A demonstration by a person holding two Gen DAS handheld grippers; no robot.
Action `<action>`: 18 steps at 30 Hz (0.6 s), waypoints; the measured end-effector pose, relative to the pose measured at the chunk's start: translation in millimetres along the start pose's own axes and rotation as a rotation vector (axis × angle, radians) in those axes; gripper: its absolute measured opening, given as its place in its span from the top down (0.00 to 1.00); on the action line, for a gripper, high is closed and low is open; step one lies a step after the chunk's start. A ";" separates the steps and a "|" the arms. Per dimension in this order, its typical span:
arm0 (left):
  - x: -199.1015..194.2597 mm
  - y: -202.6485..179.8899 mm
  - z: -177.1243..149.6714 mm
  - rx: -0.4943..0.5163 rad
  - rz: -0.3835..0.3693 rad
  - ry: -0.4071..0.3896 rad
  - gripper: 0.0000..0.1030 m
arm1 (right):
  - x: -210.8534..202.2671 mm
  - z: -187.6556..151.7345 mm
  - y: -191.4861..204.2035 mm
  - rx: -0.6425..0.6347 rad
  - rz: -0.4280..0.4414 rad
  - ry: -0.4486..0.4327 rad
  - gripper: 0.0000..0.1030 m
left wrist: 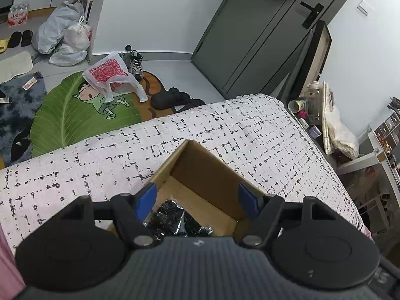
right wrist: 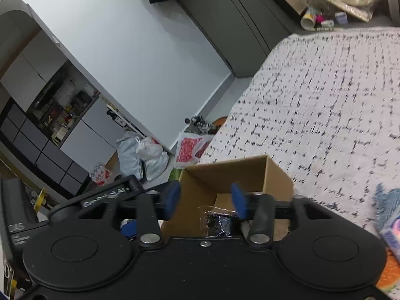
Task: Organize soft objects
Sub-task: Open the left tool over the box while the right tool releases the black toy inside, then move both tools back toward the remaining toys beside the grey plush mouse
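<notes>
An open cardboard box sits on the bed with the black-and-white patterned cover. A dark soft item in crinkly clear wrap lies in the box. My left gripper hovers open and empty just above the box. In the right wrist view, my right gripper is open and empty over the same box, with the wrapped dark item below it. A blue fabric piece and a colourful soft packet lie on the bed at the right edge.
Beyond the bed's far edge the floor holds a green leaf rug, plastic bags, shoes and a black bag. A dark door and a cluttered bedside table stand at the right.
</notes>
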State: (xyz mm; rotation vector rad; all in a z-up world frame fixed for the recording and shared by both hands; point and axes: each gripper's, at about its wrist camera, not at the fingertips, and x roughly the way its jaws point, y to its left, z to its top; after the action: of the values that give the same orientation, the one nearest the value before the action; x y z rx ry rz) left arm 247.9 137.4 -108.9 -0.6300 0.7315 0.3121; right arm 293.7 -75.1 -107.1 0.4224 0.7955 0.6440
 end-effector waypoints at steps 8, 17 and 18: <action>-11.6 -8.8 -9.5 0.007 0.036 -0.005 0.18 | -51.1 3.1 -6.5 -0.022 -0.082 -0.033 0.24; -38.5 -18.2 -17.3 -0.023 0.063 -0.025 0.13 | -105.8 0.4 -18.5 -0.021 -0.146 -0.056 0.07; -41.7 -20.7 -18.6 -0.019 0.055 -0.021 0.13 | -111.7 -0.2 -20.0 -0.020 -0.151 -0.060 0.06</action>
State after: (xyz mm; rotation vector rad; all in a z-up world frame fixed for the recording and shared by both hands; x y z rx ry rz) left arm 218.3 107.6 -81.5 -0.6244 0.7275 0.3765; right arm 242.0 -164.8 -60.6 0.3585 0.7557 0.4959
